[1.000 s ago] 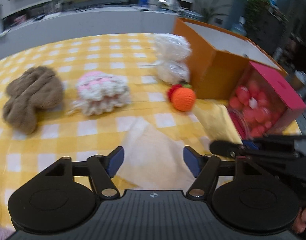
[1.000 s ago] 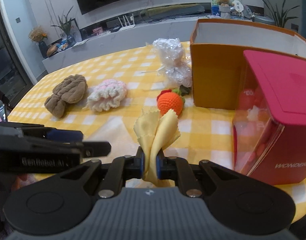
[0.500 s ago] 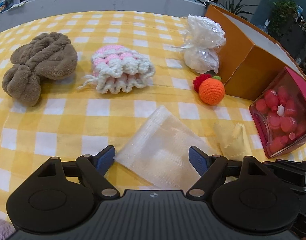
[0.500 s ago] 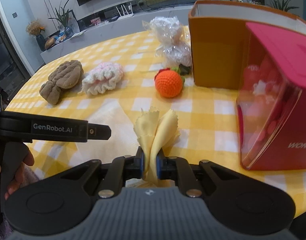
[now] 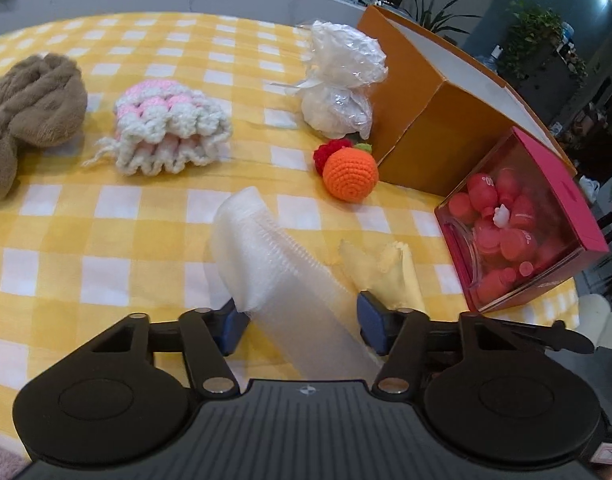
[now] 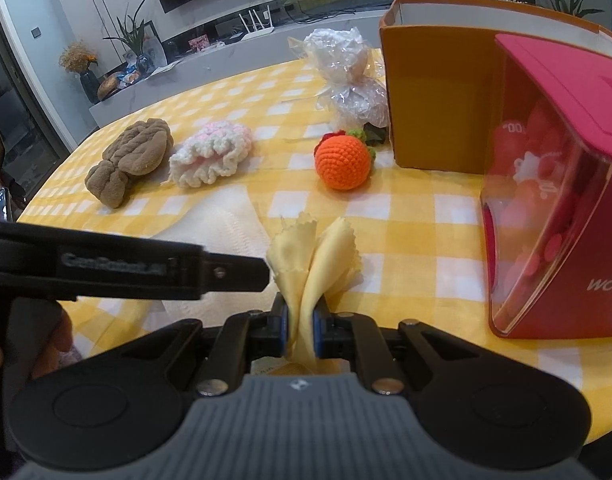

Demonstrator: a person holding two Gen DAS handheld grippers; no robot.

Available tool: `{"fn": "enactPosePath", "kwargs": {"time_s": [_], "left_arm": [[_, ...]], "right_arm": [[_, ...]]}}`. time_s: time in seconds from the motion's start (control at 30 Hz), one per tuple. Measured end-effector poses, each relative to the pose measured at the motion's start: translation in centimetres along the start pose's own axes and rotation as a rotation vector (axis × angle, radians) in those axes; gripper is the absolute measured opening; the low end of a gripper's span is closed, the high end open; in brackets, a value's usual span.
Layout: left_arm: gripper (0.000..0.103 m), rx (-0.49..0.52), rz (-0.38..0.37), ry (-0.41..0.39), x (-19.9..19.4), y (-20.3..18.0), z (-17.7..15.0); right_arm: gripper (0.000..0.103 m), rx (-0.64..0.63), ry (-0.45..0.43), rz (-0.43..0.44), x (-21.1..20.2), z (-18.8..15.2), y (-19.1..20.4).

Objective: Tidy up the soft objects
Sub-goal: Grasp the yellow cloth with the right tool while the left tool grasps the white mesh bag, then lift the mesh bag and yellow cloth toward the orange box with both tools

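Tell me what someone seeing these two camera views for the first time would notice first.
Probably the yellow cloth fanned up from the shut right gripper, close to the lens. Next, the white mesh pouch lying between the open fingers of the left gripper. Beyond them, the orange crochet ball sits on the checked tablecloth beside the orange box.

The brown plush (image 5: 30, 108) is cut off by the left edge of the left wrist view. In the right wrist view the red box (image 6: 565, 184) runs off the right edge, its lettering clipped, and the left gripper's body blurs and hides part of the white cloth (image 6: 222, 220). The near end of the yellow cloth (image 6: 313, 264) is hidden behind the right gripper (image 6: 300, 334).
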State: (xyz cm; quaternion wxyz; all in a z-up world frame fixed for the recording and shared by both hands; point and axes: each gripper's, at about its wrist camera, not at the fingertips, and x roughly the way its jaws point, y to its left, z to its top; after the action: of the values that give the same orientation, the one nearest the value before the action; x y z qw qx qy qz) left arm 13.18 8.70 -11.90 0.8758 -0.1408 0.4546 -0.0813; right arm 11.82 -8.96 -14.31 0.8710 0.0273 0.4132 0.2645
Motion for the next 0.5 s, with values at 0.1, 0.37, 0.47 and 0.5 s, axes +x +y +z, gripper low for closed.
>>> {"fn": "enactPosePath", "kwargs": {"time_s": [0.1,0.37,0.47,0.5], "left_arm": [[0.042,0.046,0.048,-0.016,0.2,-0.9,-0.3],[0.005,0.061,0.075,-0.042,-0.2,-0.8,-0.7],[0.003,0.076,0.090,-0.068,-1.1,-1.2,-0.9],[0.003,0.076,0.095,-0.080,-1.5,-1.3,-1.0]], "right_arm": [[0.010,0.017,0.000,0.012,0.0,0.0,-0.3],[0.010,0.016,-0.008,0.011,-0.4,-0.1,-0.2],[0.010,0.014,-0.022,0.004,-1.0,0.1,-0.2],[0.010,0.015,-0.031,0.003,-1.3,0.2,-0.2]]}}
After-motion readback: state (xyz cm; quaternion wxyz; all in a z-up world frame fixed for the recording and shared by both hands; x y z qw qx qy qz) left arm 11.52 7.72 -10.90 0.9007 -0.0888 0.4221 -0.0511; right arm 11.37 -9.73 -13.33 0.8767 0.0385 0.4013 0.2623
